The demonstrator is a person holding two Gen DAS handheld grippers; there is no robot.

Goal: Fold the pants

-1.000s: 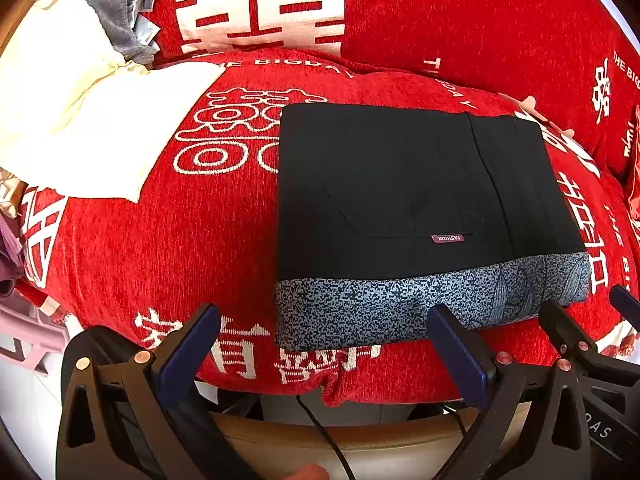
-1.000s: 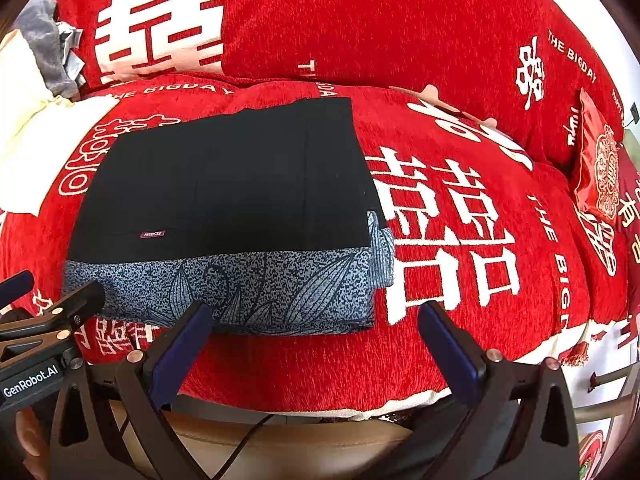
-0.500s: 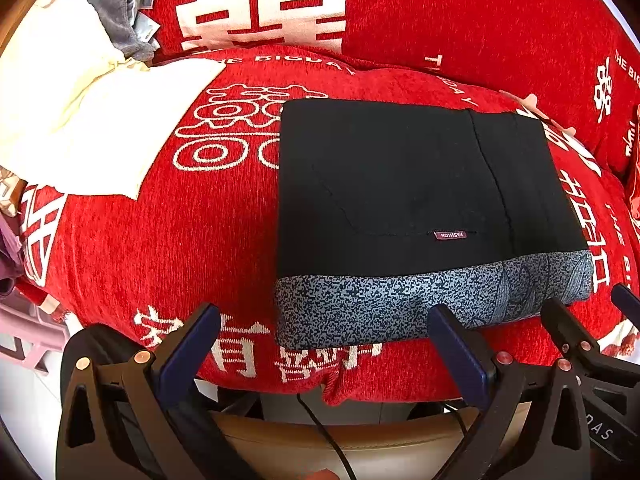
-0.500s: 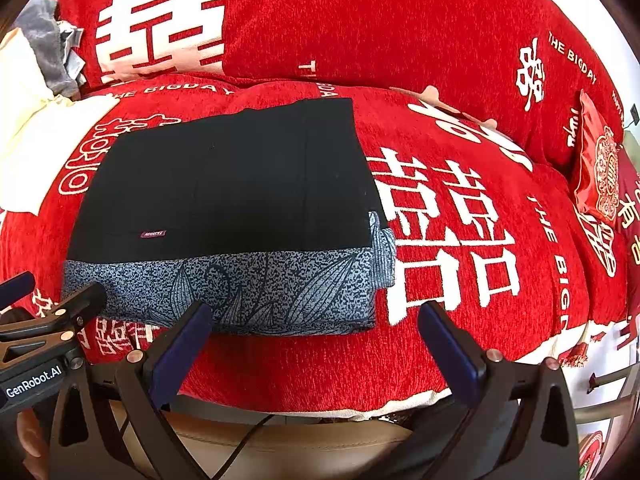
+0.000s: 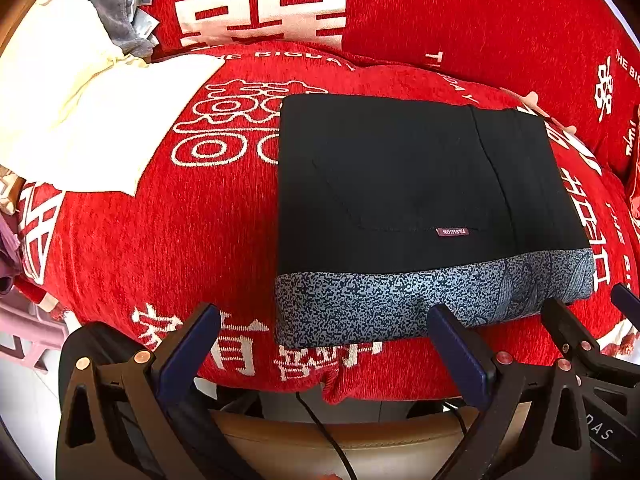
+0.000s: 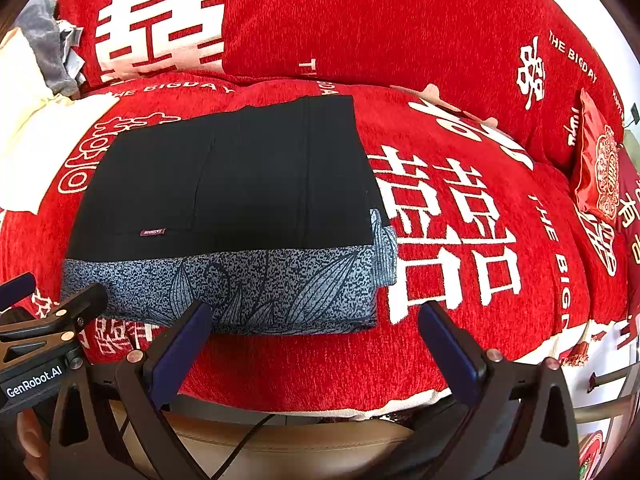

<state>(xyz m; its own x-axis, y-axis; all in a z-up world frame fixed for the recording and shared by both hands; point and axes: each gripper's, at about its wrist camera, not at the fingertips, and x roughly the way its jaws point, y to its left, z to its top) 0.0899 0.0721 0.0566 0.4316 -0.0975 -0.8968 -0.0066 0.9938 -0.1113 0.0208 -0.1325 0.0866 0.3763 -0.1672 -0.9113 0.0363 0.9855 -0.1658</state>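
The folded black pants [image 5: 416, 184] are seen lying flat on the red sofa cushion [image 5: 160, 232], just ahead of both tools, the long axis running across them and the grey patterned band [image 6: 224, 284] nearest. The left tool [image 5: 320, 344] is held released, empty, facing the left half; the right tool [image 6: 316, 340] is likewise spread, facing the right corner. The fold appears, perhaps, complete
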